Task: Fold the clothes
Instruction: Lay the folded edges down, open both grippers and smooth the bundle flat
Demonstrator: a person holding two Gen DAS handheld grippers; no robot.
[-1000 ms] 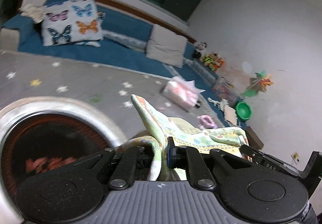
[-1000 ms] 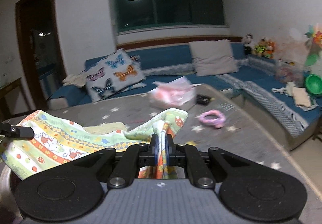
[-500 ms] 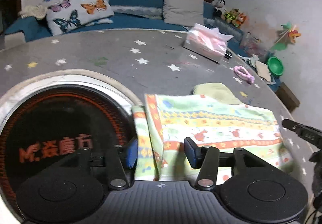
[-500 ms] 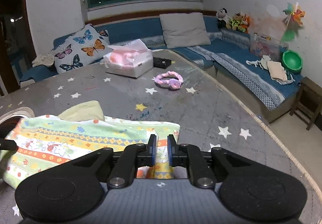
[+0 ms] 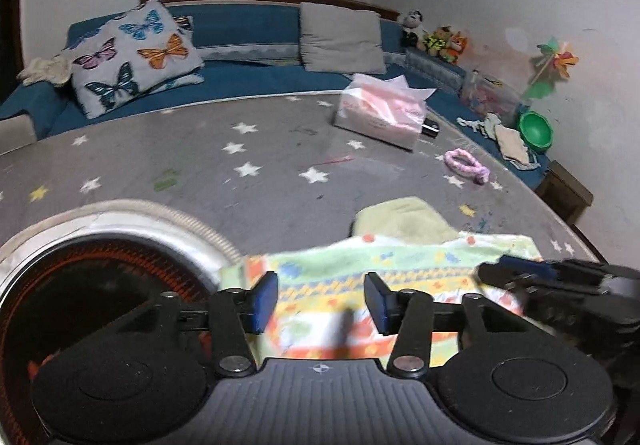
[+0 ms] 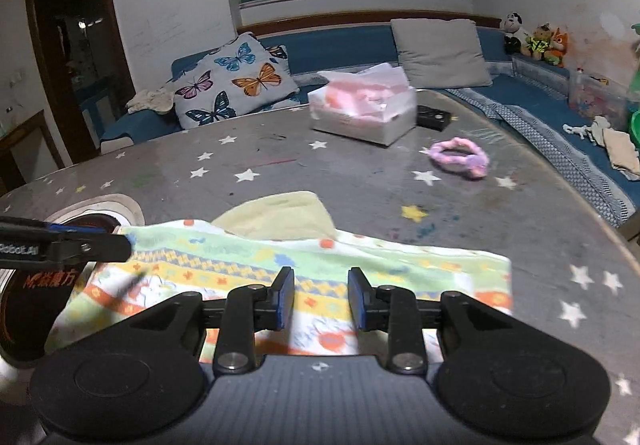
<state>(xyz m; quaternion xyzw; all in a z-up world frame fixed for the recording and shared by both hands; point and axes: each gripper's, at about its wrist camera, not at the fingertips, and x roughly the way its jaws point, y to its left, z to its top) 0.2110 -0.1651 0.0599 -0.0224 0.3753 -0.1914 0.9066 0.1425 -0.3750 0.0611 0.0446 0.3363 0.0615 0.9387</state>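
Cloth (image 5: 384, 277) dropped flat; both jaws parted, empty

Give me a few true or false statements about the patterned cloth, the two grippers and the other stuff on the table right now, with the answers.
1. The patterned cloth lies flat on the table. True.
2. The right gripper is clamped shut on the cloth. False: its jaws stand apart, having just been opening.
3. The left gripper is open. True.
4. The pink hair tie sits on the cloth. False: it lies apart, near the tissue box.
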